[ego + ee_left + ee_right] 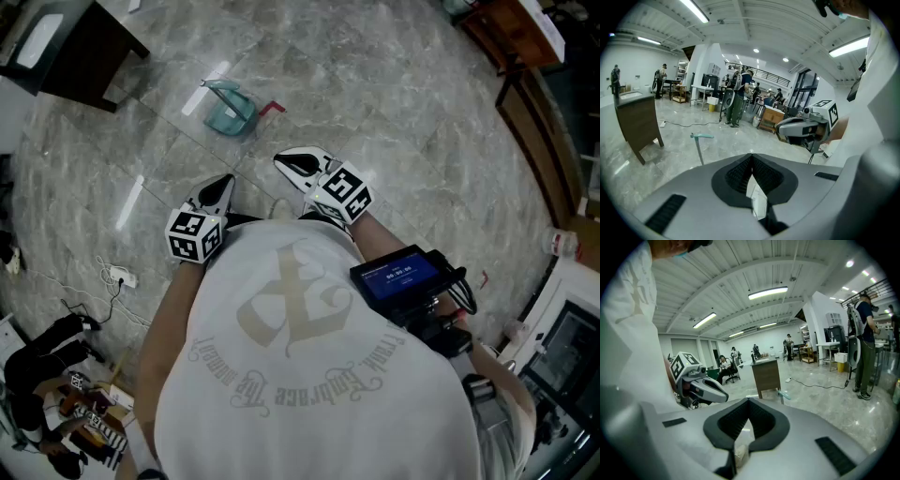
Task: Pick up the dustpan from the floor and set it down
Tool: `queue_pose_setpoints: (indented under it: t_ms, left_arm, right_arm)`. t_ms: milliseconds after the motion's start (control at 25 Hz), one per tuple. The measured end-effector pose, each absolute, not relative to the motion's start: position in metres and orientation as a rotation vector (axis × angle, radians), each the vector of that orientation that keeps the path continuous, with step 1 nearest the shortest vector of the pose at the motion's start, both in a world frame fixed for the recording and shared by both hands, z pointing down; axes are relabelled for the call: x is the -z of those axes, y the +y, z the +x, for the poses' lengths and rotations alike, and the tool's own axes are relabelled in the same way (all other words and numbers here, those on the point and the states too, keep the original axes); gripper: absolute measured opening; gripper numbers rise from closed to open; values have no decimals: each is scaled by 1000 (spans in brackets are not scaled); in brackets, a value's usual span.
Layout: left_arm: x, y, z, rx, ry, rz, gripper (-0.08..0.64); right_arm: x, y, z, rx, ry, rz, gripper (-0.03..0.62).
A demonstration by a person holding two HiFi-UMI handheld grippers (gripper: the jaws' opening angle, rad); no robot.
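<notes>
The teal dustpan (230, 108) stands on the marble floor ahead of me, with a red piece beside it. Its upright teal handle (701, 137) shows in the left gripper view, and the handle's tip (784, 395) peeks over the jaws in the right gripper view. My left gripper (223, 184) is held in front of my body, shut, with nothing between its jaws. My right gripper (286, 161) hovers beside it, also shut and empty. Both are well short of the dustpan and apart from it. Each gripper sees the other (806, 129) (701, 387).
A dark brown cabinet (84, 56) stands at the far left, also visible as a cabinet (766, 375) behind the dustpan. A white power strip with cable (118, 277) lies on the floor at left. Wooden furniture (530, 103) lines the right side. People (736, 98) stand far off.
</notes>
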State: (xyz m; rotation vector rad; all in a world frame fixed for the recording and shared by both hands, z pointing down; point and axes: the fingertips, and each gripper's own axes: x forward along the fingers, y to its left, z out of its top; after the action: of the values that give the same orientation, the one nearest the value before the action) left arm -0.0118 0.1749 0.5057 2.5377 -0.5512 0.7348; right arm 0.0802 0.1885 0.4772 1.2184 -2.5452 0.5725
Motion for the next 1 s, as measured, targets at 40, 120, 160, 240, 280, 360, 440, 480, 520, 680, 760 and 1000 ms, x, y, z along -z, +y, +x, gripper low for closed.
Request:
queue_pose_setpoints:
  t_ms: [40,120,160,240,280,360,440,480,520,680,760,1000]
  left_arm:
    - [-505,178,-11,-735,-556,2534,11]
    - [-504,183,-9,-734,-569,2529,11]
    - [-502,185,-8,-733,-576,2527,11]
    - [-498,188,-7,-734,-588,2528,11]
    - [-496,189,-7,-735,-593,2530,11]
    - [-492,189,-10,-733,-608,2532,12]
    - [-492,188,-16,-730,-627,2527,12]
    - [-492,187,-20,-730,-636,2521,11]
    - [-493,187,-22,-730,-642,2516,11]
    - [-494,184,-23,-740,-638,2504,11]
    - [-496,182,-19,-747,-617,2505,11]
    - [-505,167,-12,-768,-564,2502,11]
  right_arm:
    - [-477,190,84,-586,-2548,1236,17]
    - [-476,194,91,-607,-2549,1257,17]
    - [-476,197,93,-613,-2548,1258,17]
    - [-477,202,95,-617,-2546,1245,17]
    - [-477,204,95,-618,-2546,1239,17]
    - [-478,206,94,-623,-2547,1233,17]
    - [-481,203,91,-631,-2545,1233,17]
    - [-483,202,89,-634,-2545,1233,17]
    - [-484,201,87,-637,-2545,1232,17]
    - [-484,195,85,-651,-2544,1235,17]
    - [-488,194,87,-668,-2531,1242,17]
    - [-501,186,103,-715,-2471,1291,17]
